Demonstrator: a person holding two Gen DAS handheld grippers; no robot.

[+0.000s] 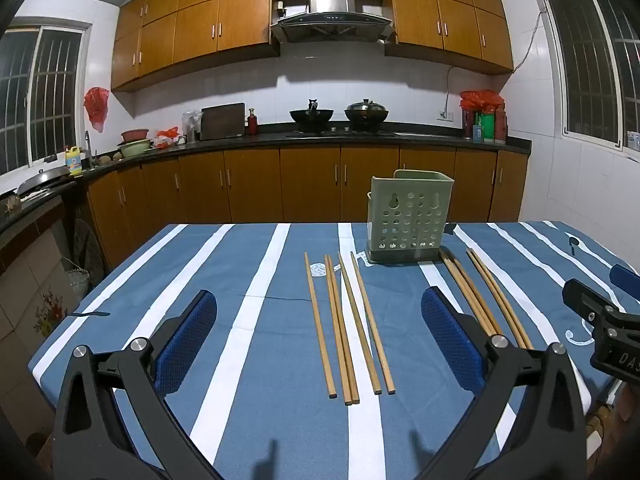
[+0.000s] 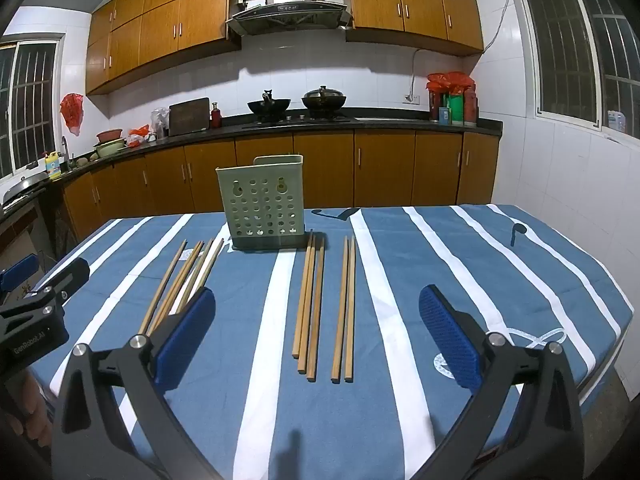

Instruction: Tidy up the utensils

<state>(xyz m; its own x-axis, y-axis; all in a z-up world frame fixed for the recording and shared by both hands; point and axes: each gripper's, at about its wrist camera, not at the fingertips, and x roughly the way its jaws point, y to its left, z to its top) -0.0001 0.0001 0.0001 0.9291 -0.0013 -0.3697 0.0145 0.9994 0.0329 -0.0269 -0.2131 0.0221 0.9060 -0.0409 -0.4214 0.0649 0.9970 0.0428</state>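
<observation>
A pale green perforated utensil holder [image 1: 408,220] stands upright on the blue striped tablecloth; it also shows in the right wrist view [image 2: 264,204]. Several wooden chopsticks [image 1: 348,328] lie flat in front of it, between the fingers of my open, empty left gripper [image 1: 320,336]. A second group of chopsticks [image 1: 480,292] lies to the right of the holder. In the right wrist view that group [image 2: 324,308] lies between the fingers of my open, empty right gripper [image 2: 318,332], and the left group [image 2: 180,284] lies behind its left finger.
The table's bare cloth [image 2: 480,264] stretches to the right, with its edge [image 2: 616,320] near. The right gripper's body [image 1: 600,320] shows at the left view's right edge; the left gripper's body [image 2: 36,312] at the right view's left. A kitchen counter [image 1: 320,138] runs behind.
</observation>
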